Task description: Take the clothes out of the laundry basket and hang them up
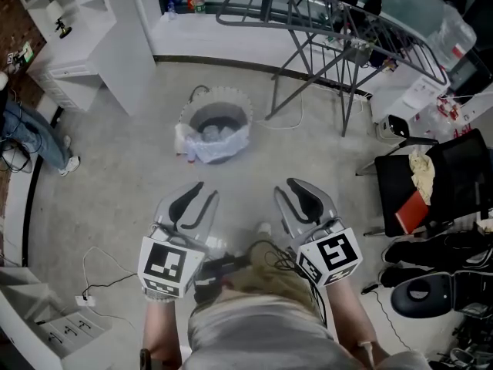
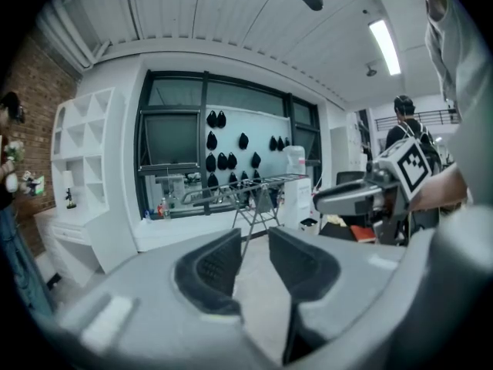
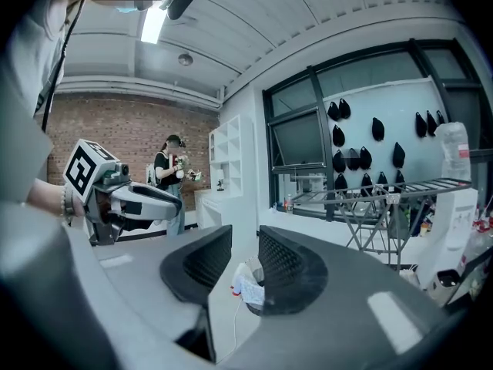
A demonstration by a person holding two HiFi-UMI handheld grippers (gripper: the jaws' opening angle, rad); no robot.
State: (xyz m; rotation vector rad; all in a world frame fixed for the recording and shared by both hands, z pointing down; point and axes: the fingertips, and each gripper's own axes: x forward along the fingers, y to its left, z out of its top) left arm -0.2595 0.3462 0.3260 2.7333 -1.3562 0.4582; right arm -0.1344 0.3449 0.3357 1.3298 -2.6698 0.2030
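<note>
pale concrete floor (image 1: 115, 183), white laundry basket (image 1: 245, 106) of clothes (image 1: 216, 133) standing ahead, grey drying rack (image 1: 339, 21) beyond it, white shelving (image 1: 85, 29) at left, left gripper (image 1: 196, 191) and right gripper (image 1: 291, 187) both partly apart, empty

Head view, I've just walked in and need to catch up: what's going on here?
A person holds a two-jaw gripper in each hand at waist height. The left gripper and right gripper both have jaws apart with nothing between them. The round white laundry basket sits on the grey floor ahead, pale clothes bundled inside. The grey metal drying rack beyond shows no clothes, so nothing is hung yet.
</note>
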